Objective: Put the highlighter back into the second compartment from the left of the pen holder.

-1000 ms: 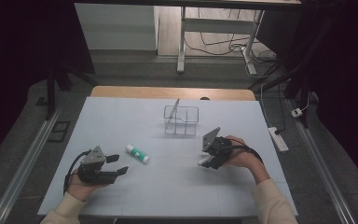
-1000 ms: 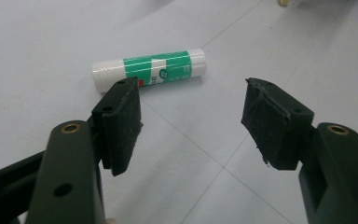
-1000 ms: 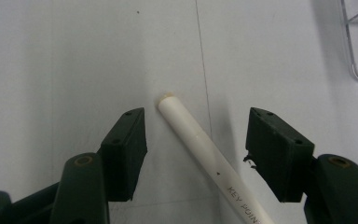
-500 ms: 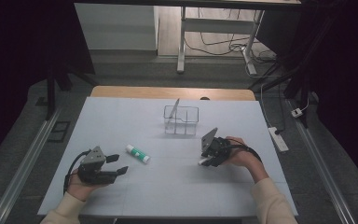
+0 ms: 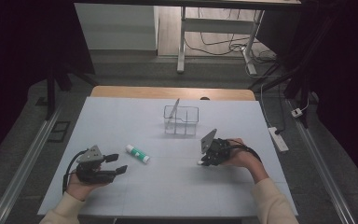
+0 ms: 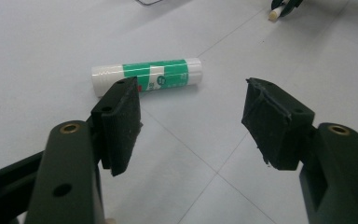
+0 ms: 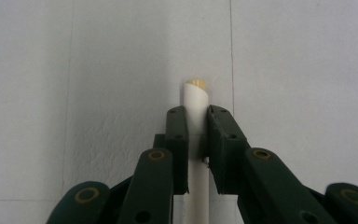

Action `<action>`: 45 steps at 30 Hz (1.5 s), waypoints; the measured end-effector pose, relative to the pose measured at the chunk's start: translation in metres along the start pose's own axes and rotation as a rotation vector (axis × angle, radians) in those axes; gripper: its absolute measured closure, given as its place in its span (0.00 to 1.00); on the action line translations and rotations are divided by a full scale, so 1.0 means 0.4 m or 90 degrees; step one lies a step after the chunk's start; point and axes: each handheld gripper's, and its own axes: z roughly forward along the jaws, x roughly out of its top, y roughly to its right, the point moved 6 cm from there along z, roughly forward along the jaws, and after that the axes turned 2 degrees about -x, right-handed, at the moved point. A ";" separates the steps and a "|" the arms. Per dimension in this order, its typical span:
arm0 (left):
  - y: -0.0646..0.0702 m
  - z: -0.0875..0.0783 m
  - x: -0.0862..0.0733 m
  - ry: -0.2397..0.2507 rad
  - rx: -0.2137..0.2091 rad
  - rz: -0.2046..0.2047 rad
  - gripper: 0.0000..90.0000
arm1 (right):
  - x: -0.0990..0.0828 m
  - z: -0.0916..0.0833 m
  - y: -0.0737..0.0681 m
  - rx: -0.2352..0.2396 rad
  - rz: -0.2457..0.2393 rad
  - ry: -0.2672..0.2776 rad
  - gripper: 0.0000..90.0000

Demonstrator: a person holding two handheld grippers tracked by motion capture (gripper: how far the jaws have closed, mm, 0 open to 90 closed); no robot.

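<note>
The right gripper has just been closing its jaws, and they now pinch a thin white stick between the pads; the stick runs straight up between the jaws and pokes out past their tips, ending in a slanted, yellowish end just above the white table. In the high view this gripper sits at the right of the table, pointing left and down, with the stick's pale tip showing at its nose, close to the tabletop. The left gripper has its jaws standing wide with nothing between them. A glue stick, white with a green label, lies flat on the table just beyond its left jaw, apart from both pads. From above, the glue stick lies between the two grippers, nearer the left one, and a clear rack stands farther back, near the table's middle.
</note>
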 end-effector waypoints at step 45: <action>0.000 0.001 -0.001 -0.002 0.002 0.003 0.41 | 0.057 -0.171 0.051 -0.116 0.141 0.294 0.86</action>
